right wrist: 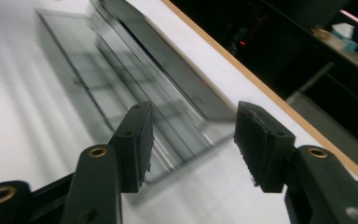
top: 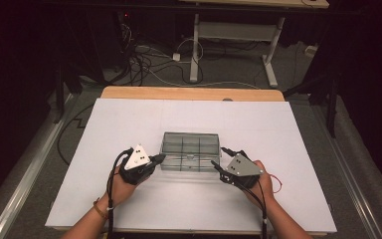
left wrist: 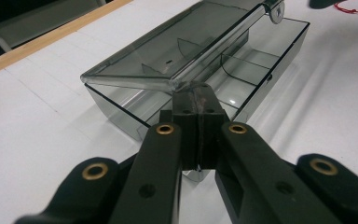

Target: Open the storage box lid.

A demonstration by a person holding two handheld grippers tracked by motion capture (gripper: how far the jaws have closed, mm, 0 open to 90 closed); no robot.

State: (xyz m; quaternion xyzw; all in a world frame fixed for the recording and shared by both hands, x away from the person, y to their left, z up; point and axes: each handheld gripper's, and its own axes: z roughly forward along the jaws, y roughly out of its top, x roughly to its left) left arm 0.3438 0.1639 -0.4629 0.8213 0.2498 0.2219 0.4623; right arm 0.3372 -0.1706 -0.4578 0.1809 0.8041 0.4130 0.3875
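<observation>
A smoky clear plastic compartment box [top: 191, 149] sits in the middle of the white table top [top: 129, 119]. Its lid [left wrist: 177, 51] stands slightly ajar above the divided base [left wrist: 261, 60]. My left gripper [top: 160, 158] is at the box's left front corner; in the left gripper view its jaws [left wrist: 197, 93] are pressed together on the corner of the lid's rim. At the box's right end my right gripper [top: 219, 157] stands open. In the blurred right gripper view the box [right wrist: 121, 79] lies ahead between the spread jaws of that gripper [right wrist: 193, 116], untouched by either pad.
A thin red cord [top: 277, 181] lies on the table to the right of my right hand. The wooden table edge [top: 194, 93] runs along the far side. Beyond it are floor cables [top: 149, 59] and a desk frame [top: 234, 35].
</observation>
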